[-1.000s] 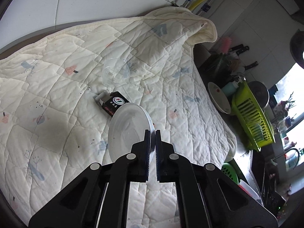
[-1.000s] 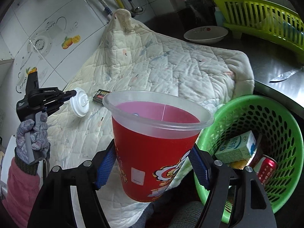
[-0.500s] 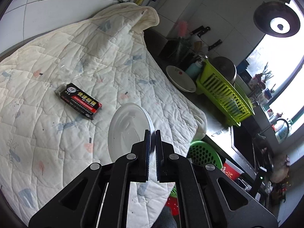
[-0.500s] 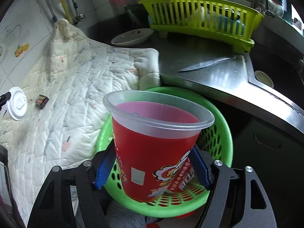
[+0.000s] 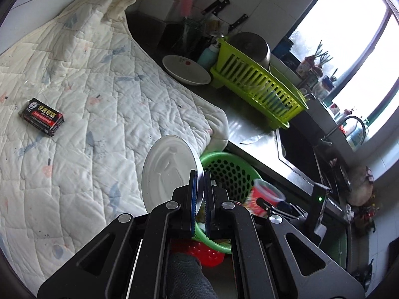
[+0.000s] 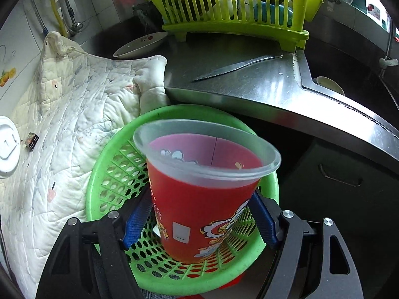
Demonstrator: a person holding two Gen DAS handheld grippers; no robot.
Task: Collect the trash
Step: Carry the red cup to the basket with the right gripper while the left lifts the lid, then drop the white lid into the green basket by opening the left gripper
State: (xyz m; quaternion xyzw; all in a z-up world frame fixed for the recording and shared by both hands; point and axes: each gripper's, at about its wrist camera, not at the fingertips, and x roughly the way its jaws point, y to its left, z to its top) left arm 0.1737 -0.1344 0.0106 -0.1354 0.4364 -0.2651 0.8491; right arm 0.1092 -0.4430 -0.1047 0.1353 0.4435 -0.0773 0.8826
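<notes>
My left gripper [image 5: 200, 194] is shut on the rim of a white plastic lid [image 5: 169, 172] and holds it over the quilt's edge, beside the green basket [image 5: 224, 167]. The lid also shows at the left edge of the right wrist view [image 6: 8, 147]. My right gripper [image 6: 199, 214] has opened around a red cup [image 6: 207, 199], which tilts and sits lower, over the green basket [image 6: 109, 174]. The blue pads [image 6: 137, 216] stand apart from the cup's wall. A black box [image 5: 42, 117] lies on the quilt [image 5: 99, 99].
A steel counter [image 6: 249, 84] holds a knife [image 6: 237, 66], a white bowl [image 5: 185, 69] and a lime dish rack [image 5: 256, 87]. A sink [image 6: 349, 79] lies to the right. Knives [image 5: 217, 5] hang on the tiled wall.
The right gripper's jaws have spread and the cup has tilted and dropped lower in the basket. The left gripper swung right with the lid, nearer the basket.
</notes>
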